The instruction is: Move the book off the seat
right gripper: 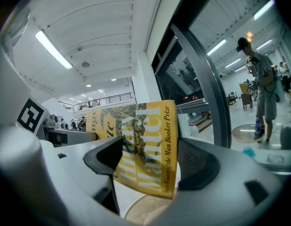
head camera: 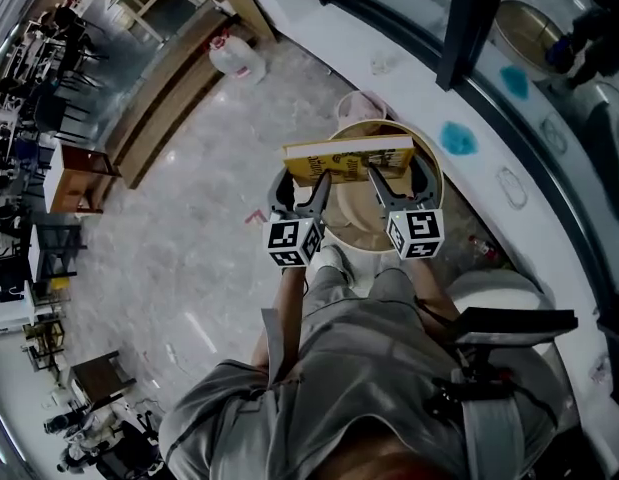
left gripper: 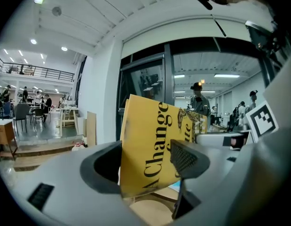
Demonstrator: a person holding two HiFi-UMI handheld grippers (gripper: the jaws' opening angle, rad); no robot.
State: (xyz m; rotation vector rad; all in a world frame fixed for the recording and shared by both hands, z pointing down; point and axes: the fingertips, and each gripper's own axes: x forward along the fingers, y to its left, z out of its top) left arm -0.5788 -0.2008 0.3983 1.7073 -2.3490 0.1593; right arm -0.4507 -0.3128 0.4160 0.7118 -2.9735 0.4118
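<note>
A yellow book (head camera: 347,158) with black lettering is held on edge above a round wooden seat (head camera: 361,230), spine side facing me. My left gripper (head camera: 316,190) grips its left end and my right gripper (head camera: 377,182) its right end. In the left gripper view the book (left gripper: 147,140) stands between the two dark jaws of the left gripper (left gripper: 150,166), with the seat (left gripper: 147,214) below. In the right gripper view the cover (right gripper: 143,140) fills the gap of the right gripper (right gripper: 150,166), pads against both faces.
A white ledge and a dark window frame (head camera: 469,28) run along the right behind the seat. A white jug (head camera: 236,56) and a small pale bucket (head camera: 361,105) stand on the marble floor. A long wooden step (head camera: 169,93) lies at the left. A black chair arm (head camera: 514,320) is near my right.
</note>
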